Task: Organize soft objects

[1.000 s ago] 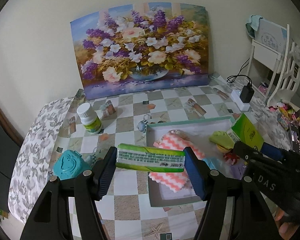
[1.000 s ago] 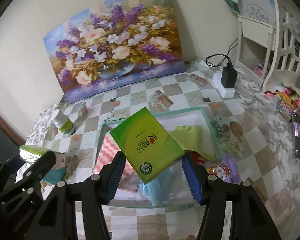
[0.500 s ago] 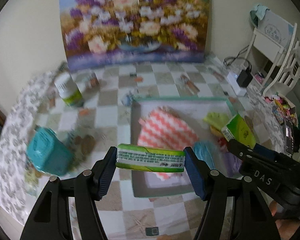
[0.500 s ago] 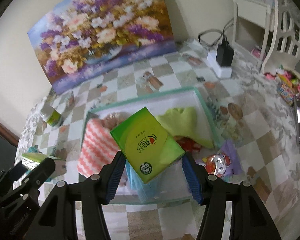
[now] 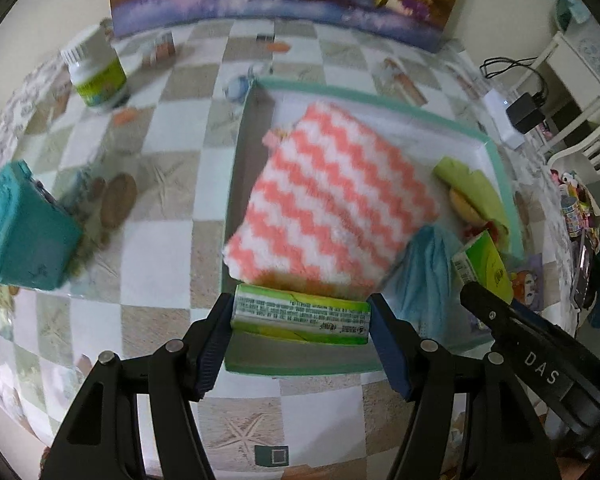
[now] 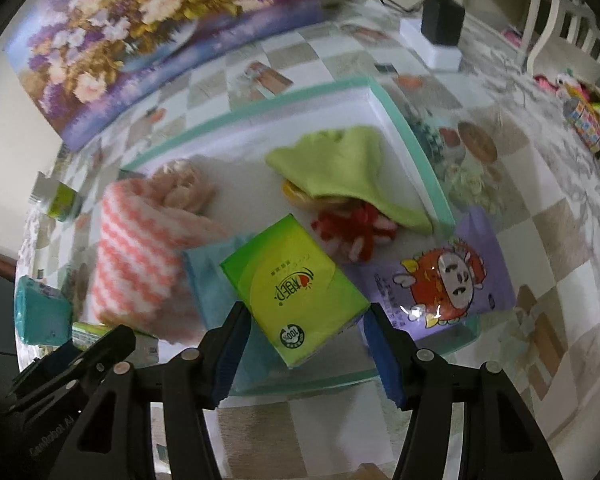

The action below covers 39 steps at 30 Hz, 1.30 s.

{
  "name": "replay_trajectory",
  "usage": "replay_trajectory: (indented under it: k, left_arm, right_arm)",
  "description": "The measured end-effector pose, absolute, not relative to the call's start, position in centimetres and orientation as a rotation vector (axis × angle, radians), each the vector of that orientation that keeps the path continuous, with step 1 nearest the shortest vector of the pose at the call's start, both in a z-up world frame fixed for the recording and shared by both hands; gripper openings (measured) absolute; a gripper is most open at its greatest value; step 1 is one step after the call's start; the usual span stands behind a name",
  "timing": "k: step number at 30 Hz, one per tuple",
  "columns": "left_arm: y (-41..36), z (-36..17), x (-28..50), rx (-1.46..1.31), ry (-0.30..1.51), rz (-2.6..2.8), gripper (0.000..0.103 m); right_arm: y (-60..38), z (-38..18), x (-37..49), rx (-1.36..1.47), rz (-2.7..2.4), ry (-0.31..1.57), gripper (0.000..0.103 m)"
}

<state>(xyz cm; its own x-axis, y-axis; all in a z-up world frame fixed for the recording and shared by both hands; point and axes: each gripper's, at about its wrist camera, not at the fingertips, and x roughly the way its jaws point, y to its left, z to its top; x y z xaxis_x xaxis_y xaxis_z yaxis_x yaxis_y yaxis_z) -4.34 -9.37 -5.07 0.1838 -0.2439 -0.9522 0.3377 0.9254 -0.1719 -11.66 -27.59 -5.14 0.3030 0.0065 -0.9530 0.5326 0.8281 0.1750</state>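
Two green tissue packs are being carried over the tray at once. The left gripper is clamping one tissue pack end to end, hanging above the tray's near edge, just in front of the pink zigzag towel. The right gripper is holding the other tissue pack tilted, above the blue cloth.

To place them well, each pack should probably be lowered flat onto a bare patch of tray floor before the jaws are spread, so neither is sliding off the piled cloths.

Only the right wrist view is showing the purple snack bag draped over the tray's rim, the red-and-white plush and the lime cloth in full. Only the left wrist view is showing the teal box and white bottle clearly, well apart from the tray.
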Motion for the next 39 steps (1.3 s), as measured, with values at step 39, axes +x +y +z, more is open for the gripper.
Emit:
replay_trajectory:
  k: [39]
  left_arm:
    - [-1.5, -3.0, -0.3, -0.04, 1.172, -0.132, 0.097]
  right_arm:
    - [-24.1, -4.0, -10.8, 0.33, -0.303, 1.175, 0.103]
